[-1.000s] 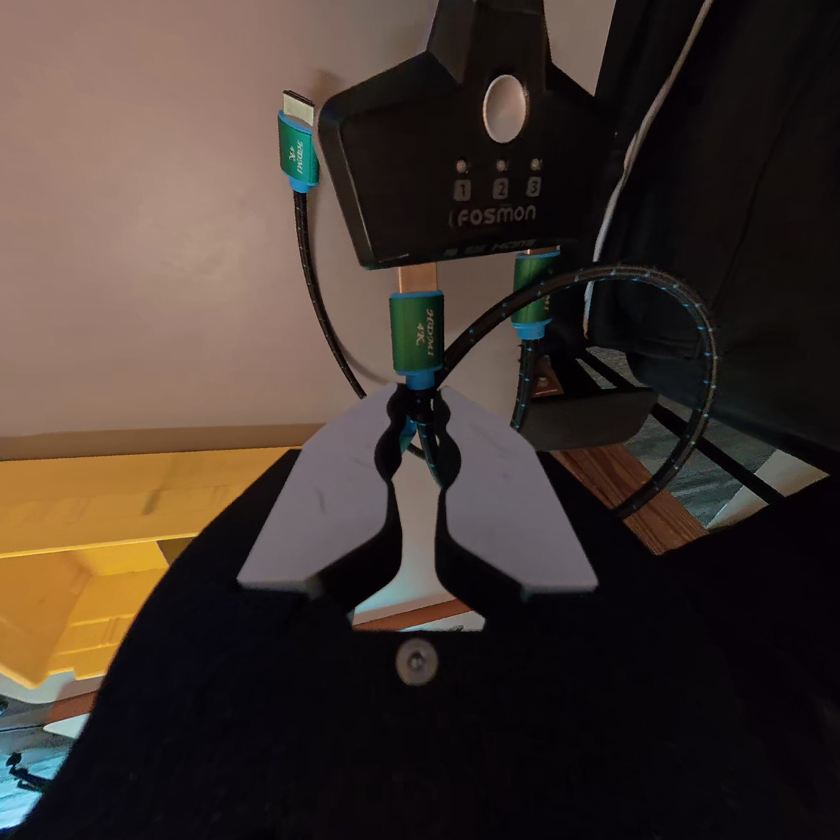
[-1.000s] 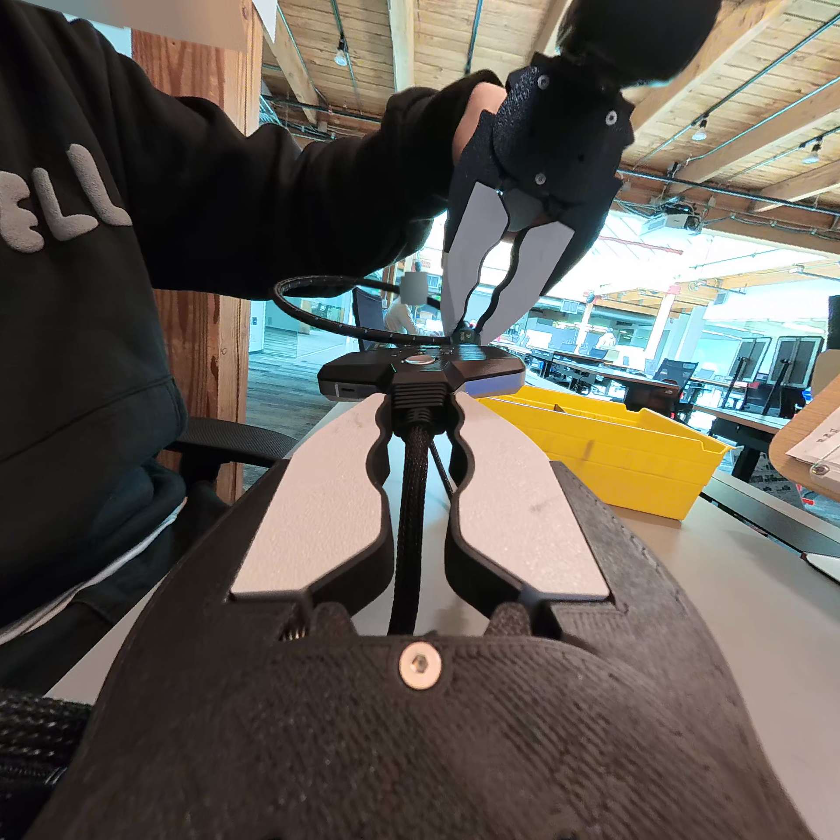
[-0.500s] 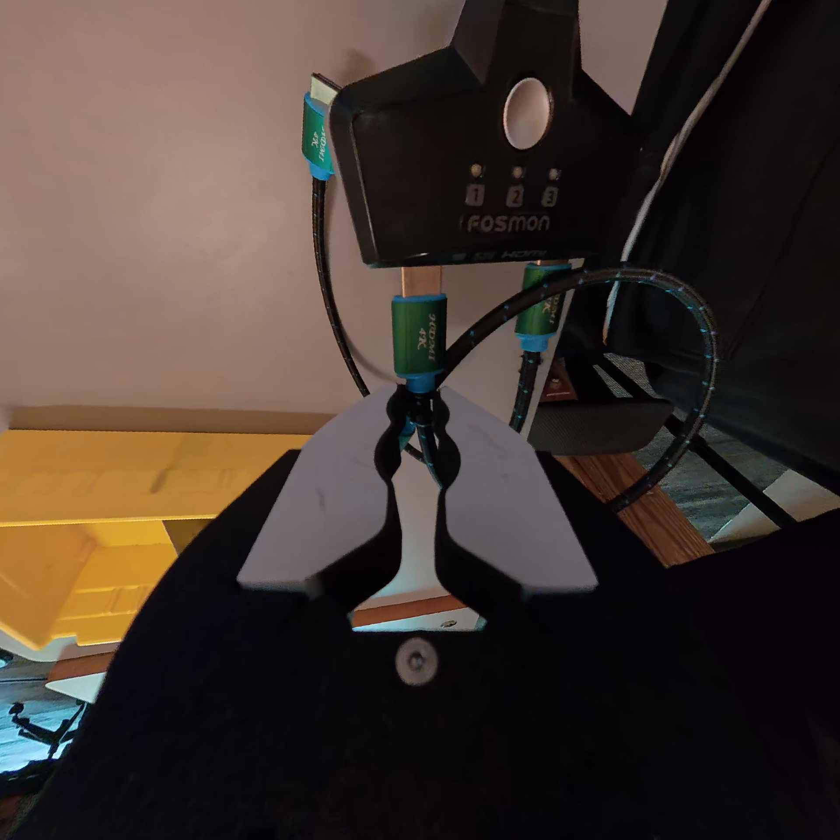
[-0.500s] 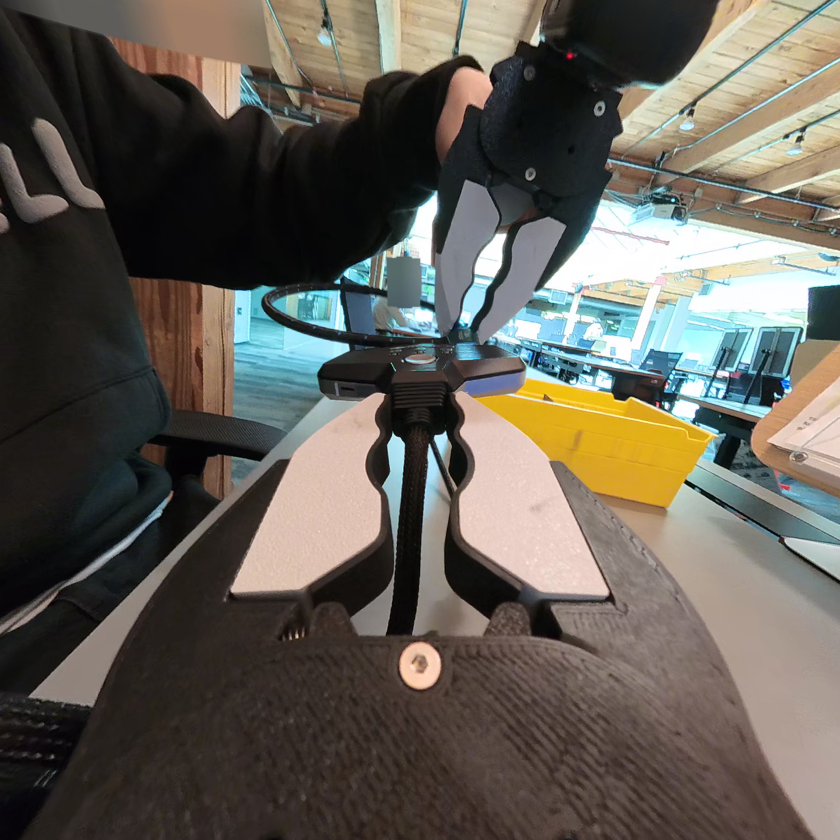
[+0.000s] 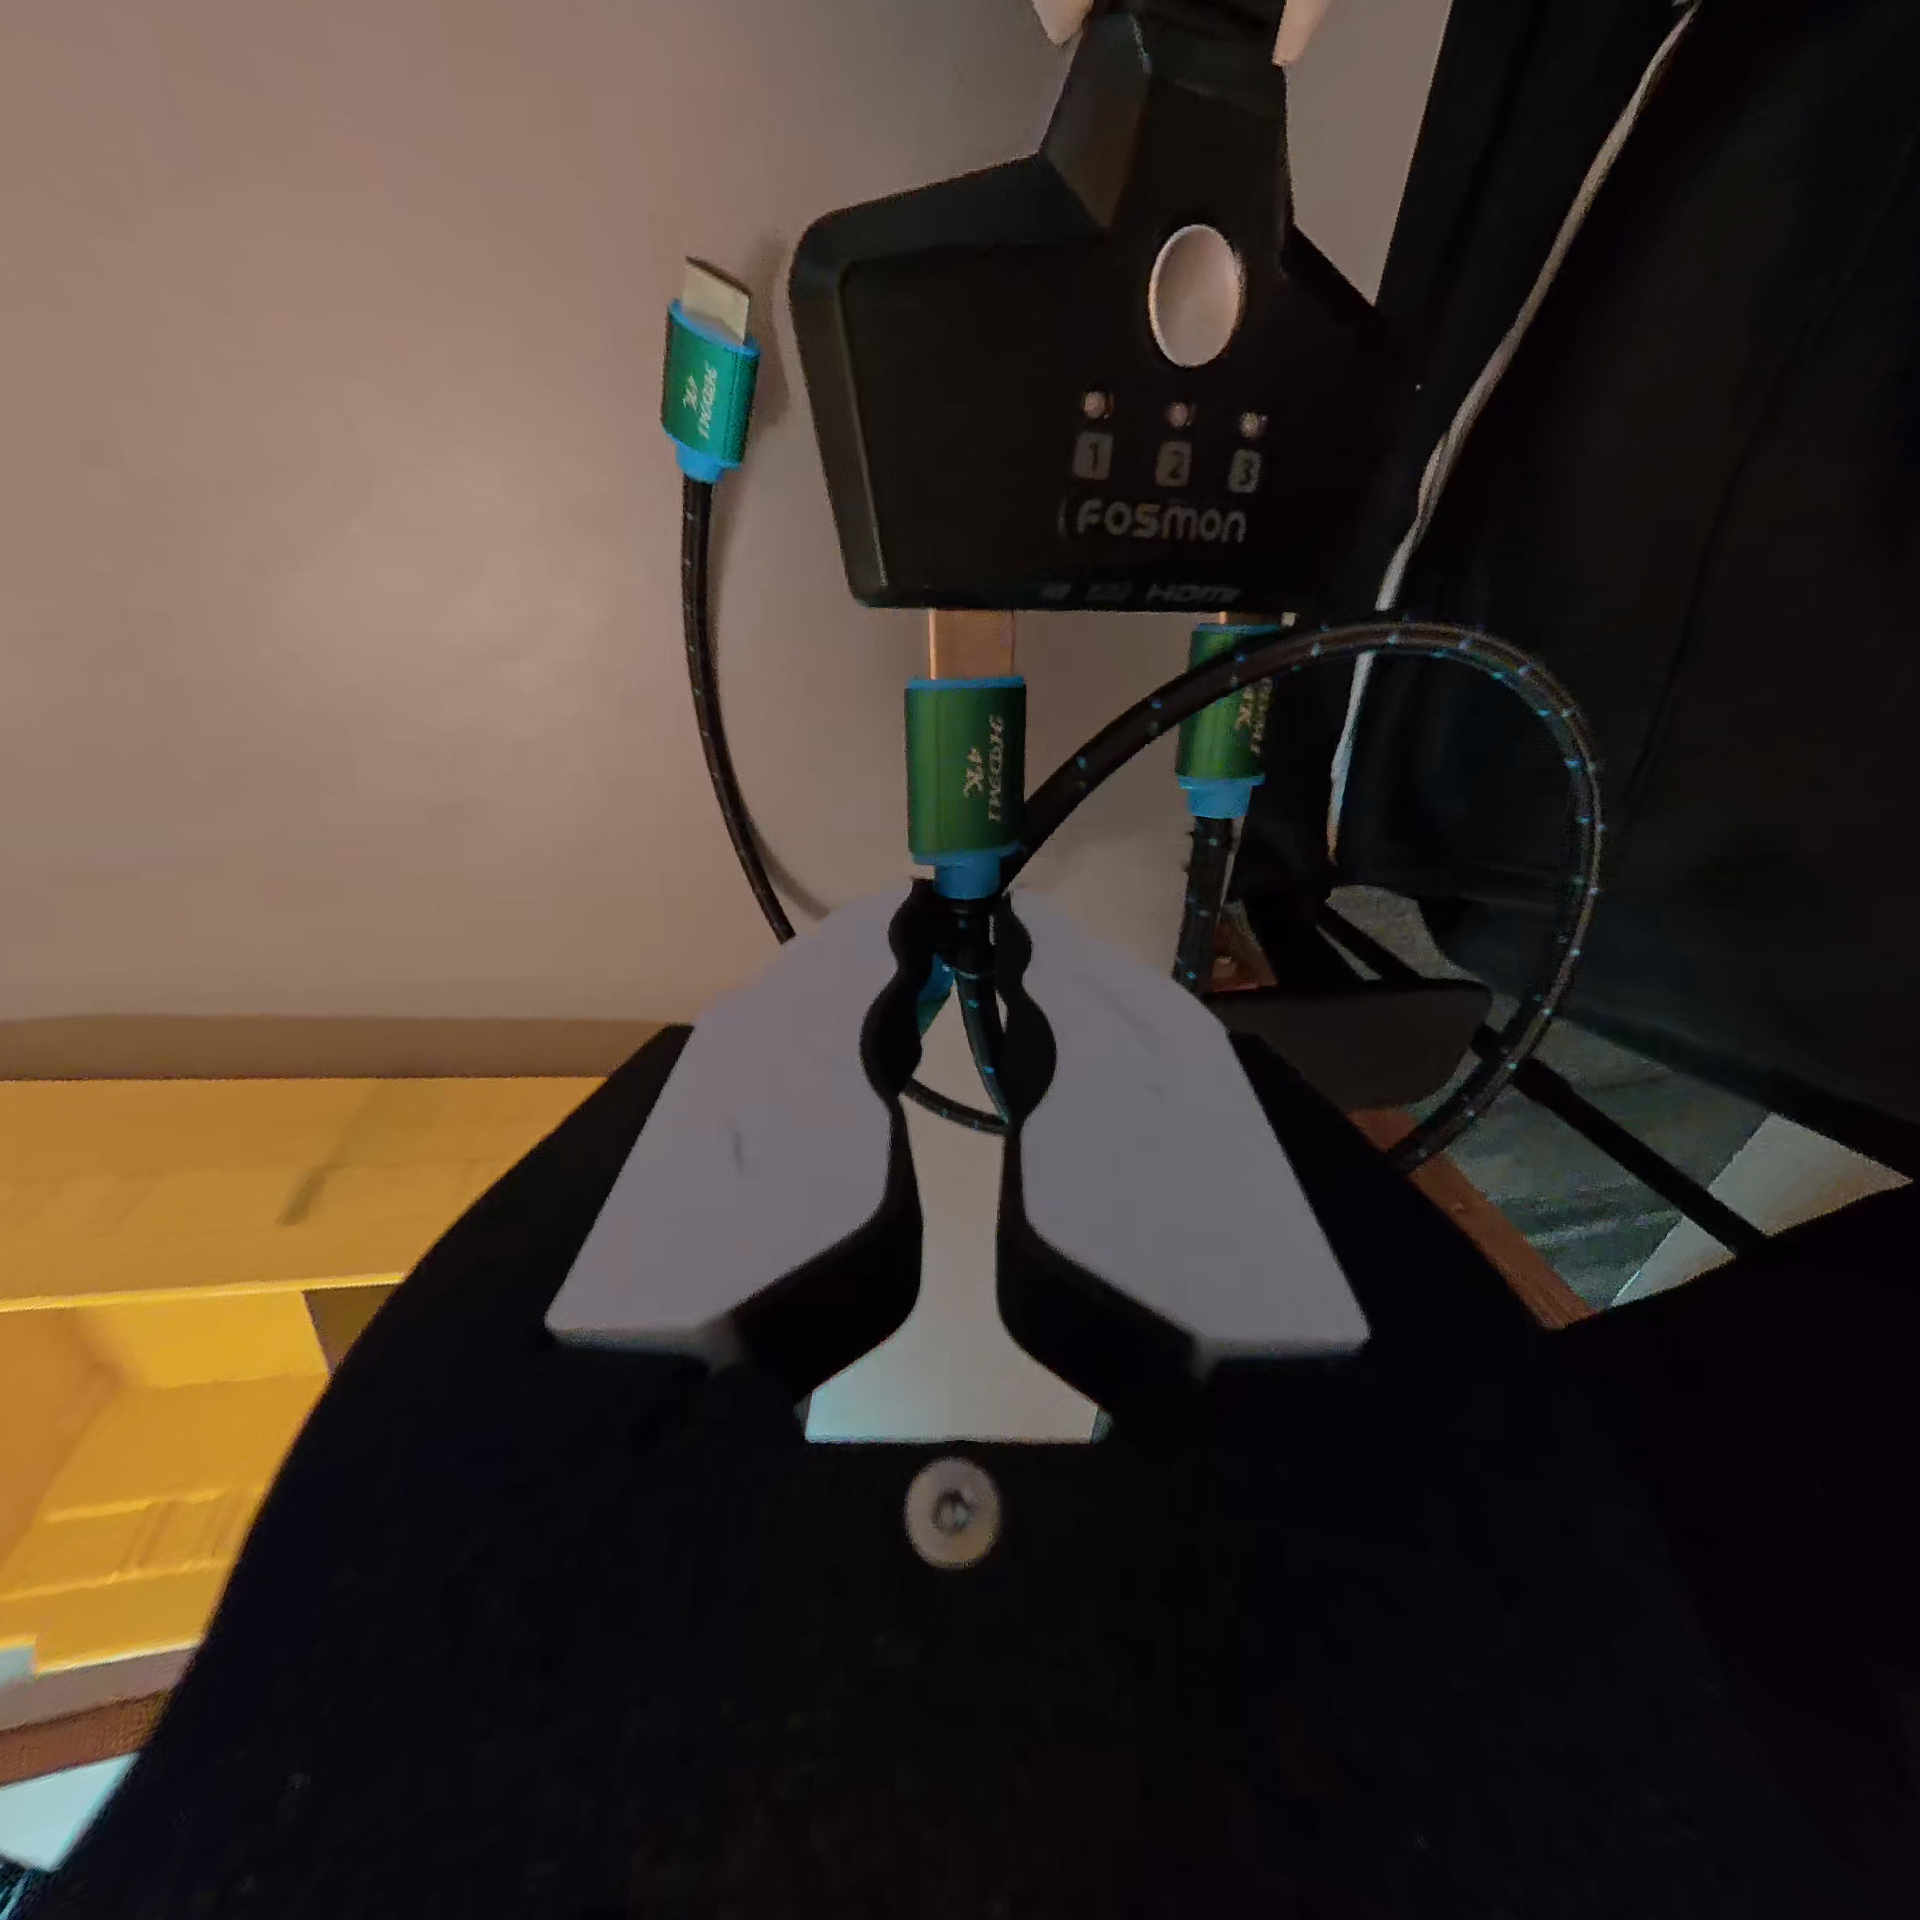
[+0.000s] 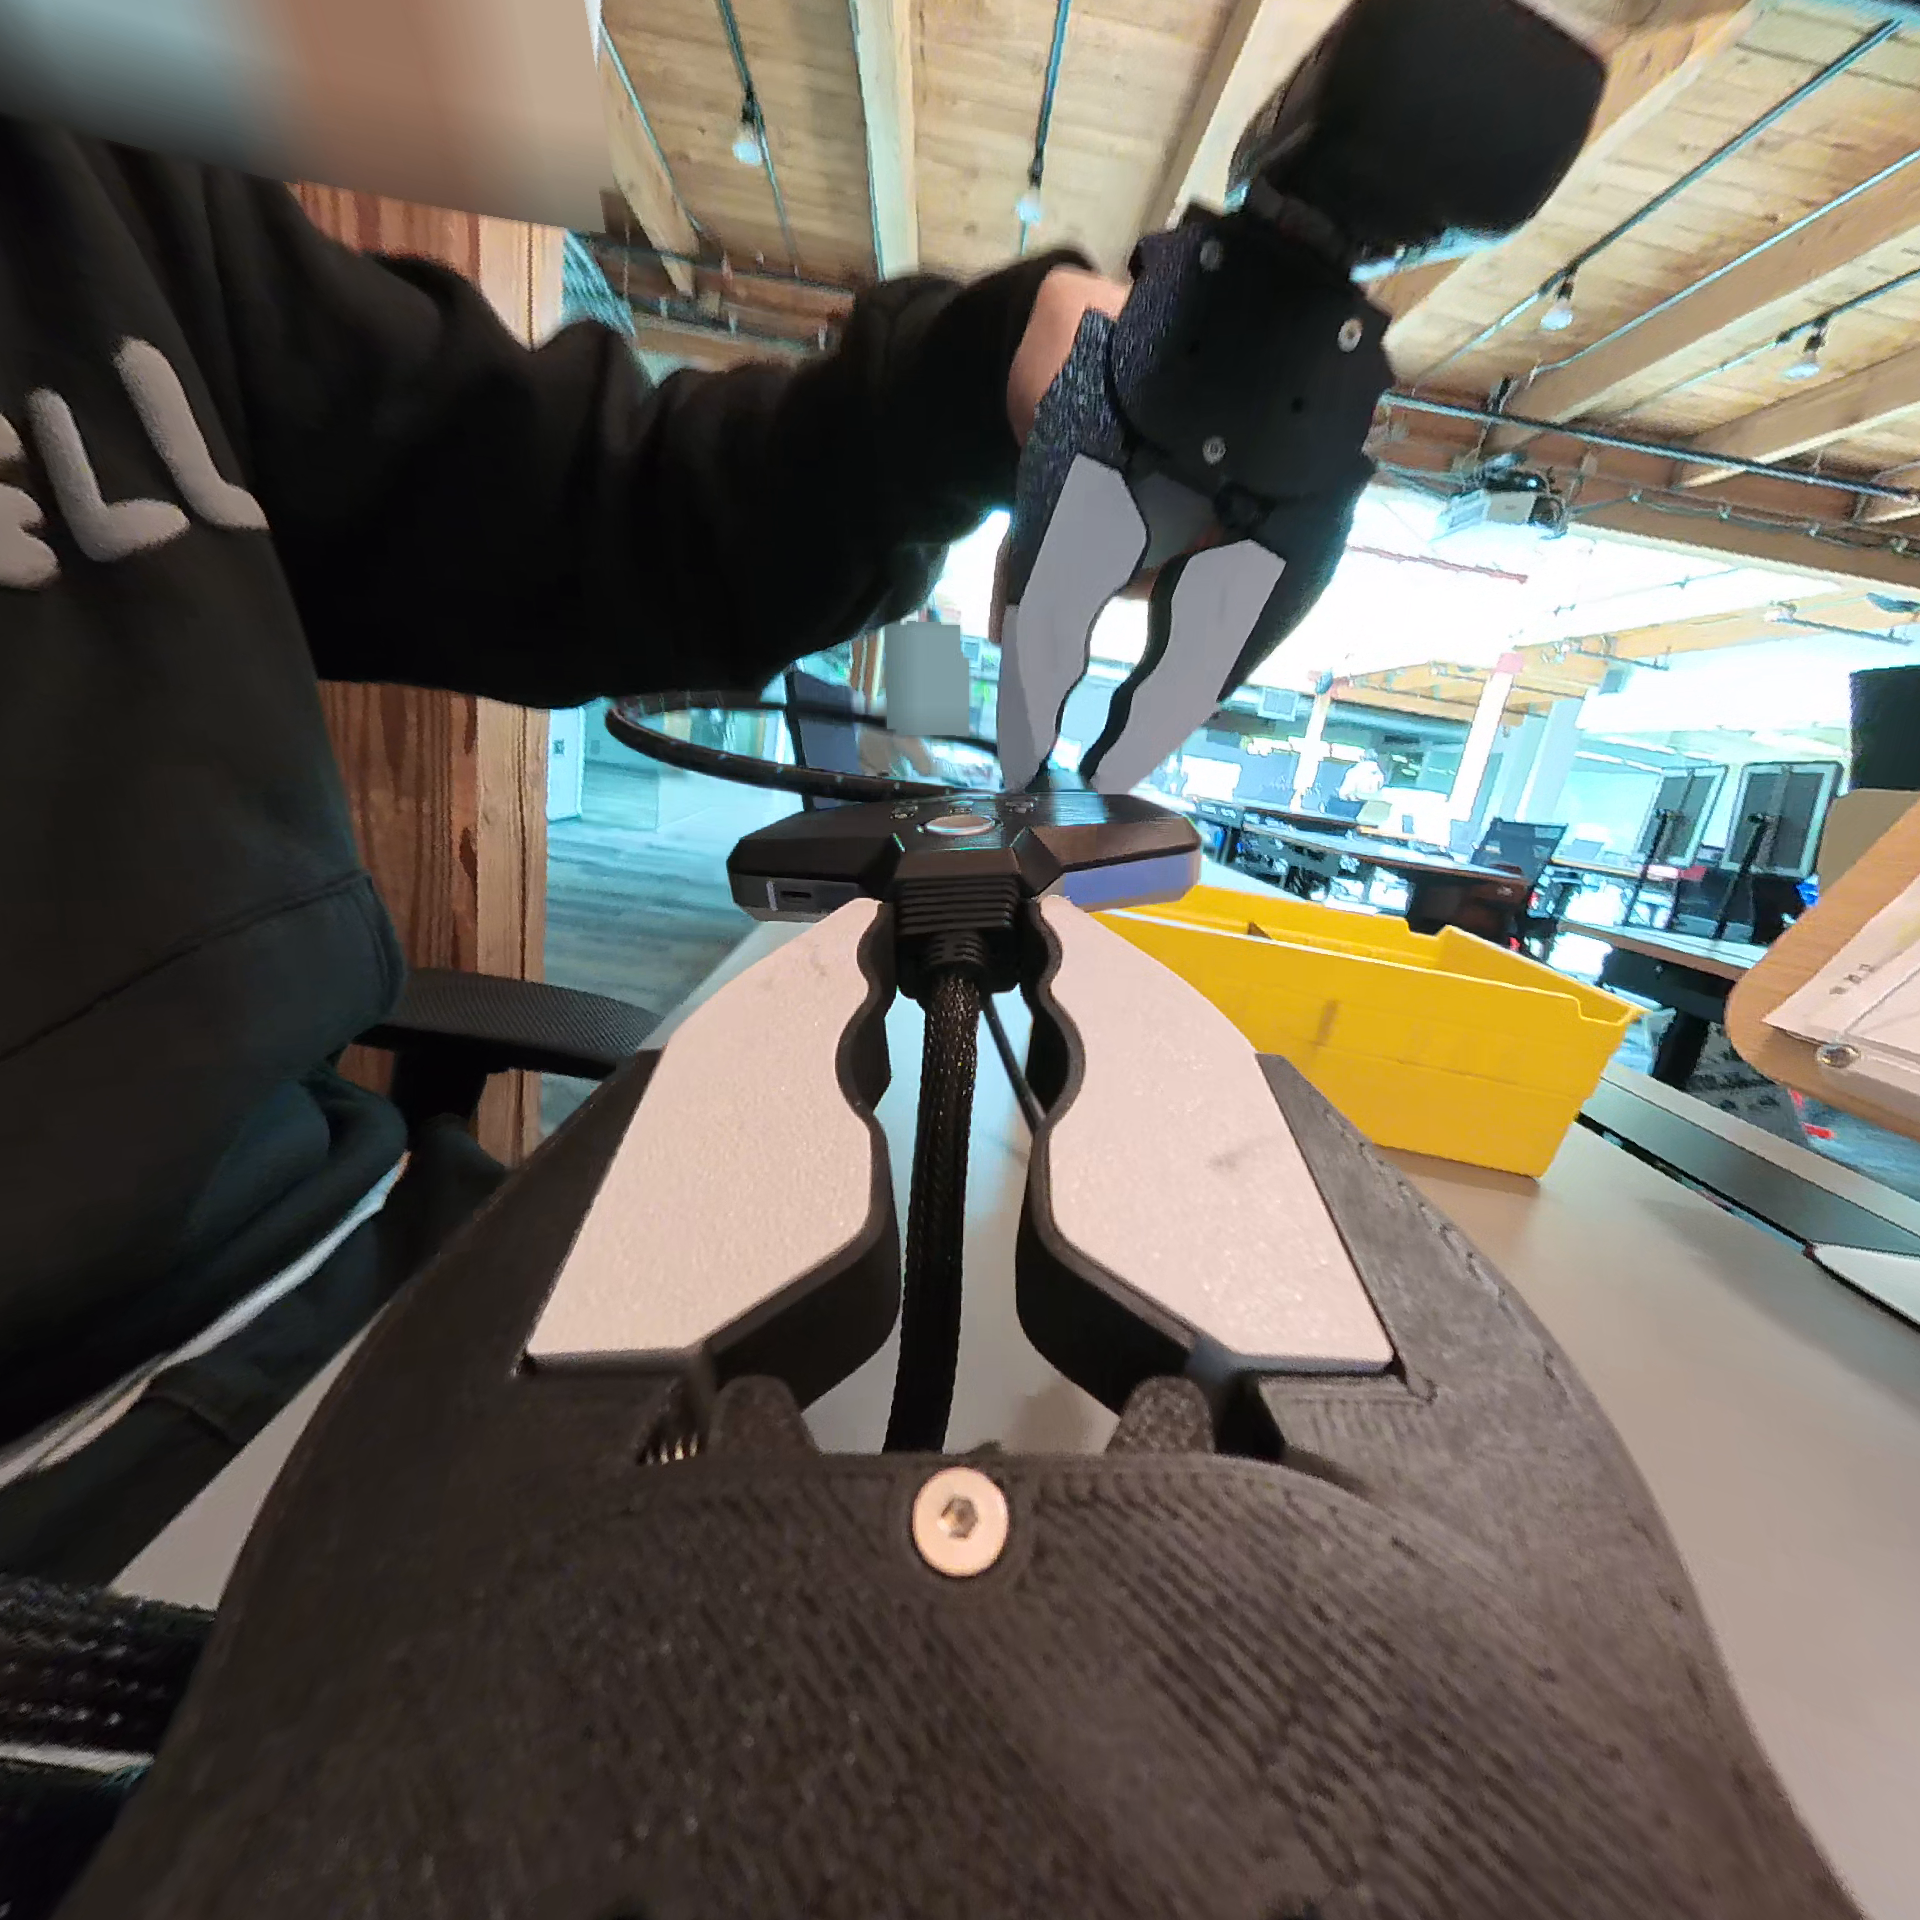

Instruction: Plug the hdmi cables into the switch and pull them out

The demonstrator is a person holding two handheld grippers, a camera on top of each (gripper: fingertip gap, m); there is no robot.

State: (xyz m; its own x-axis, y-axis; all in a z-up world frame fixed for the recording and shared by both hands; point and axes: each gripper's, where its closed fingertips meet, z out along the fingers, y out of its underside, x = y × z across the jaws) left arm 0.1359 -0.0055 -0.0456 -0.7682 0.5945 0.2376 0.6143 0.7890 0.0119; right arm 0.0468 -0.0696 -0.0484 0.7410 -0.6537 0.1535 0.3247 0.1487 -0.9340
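The black HDMI switch lies on the pale table. My left gripper is shut on the braided cable just behind a green HDMI plug. That plug's bare metal tip sits partly in the switch's left port. A second green plug sits in the right port. A third green plug lies loose beside the switch. My right gripper is shut on the ribbed cable neck of the switch. The left gripper comes down behind it.
A yellow bin stands on the table to the right of the switch. A person in a dark sweatshirt sits on a chair at the left. A cable loop arcs over the table's edge. A clipboard is at the far right.
The left gripper has rocked a little and now leans more to the right, still holding the cable. The plug's bare tip shows about the same length. The right gripper has stayed put.
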